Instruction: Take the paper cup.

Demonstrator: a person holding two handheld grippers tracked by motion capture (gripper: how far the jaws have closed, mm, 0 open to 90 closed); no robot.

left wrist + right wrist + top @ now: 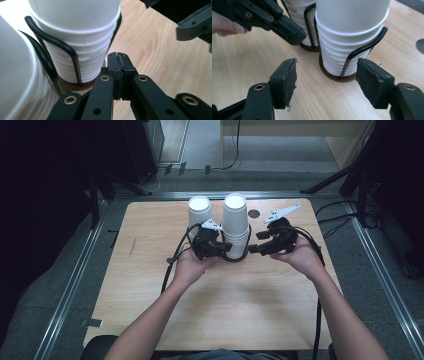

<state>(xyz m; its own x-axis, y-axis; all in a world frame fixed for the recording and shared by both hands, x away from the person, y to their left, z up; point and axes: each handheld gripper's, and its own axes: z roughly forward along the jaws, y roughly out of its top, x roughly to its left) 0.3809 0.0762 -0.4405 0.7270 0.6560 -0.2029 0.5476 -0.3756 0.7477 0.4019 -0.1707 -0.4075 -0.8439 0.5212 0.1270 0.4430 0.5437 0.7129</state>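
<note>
Two stacks of upside-down white paper cups stand at the table's far middle, each in a black wire holder on a brown base. The taller stack [235, 222] [352, 32] [75, 37] is on the right and the shorter stack [199, 212] [298, 15] on the left. My left gripper [229, 249] [117, 56] is shut with nothing between its pads, its tips close to the front of the taller stack's base. My right gripper [253, 249] [327, 75] stands open just right of that stack, nothing between its pads, with the wire holder [359, 51] slightly beyond them.
The light wooden table [220, 310] has a small round dark hole [254, 213] right of the cups. Black cables trail from both grippers along the forearms. Dark stands and tripod legs [330, 180] surround the table on the grey floor.
</note>
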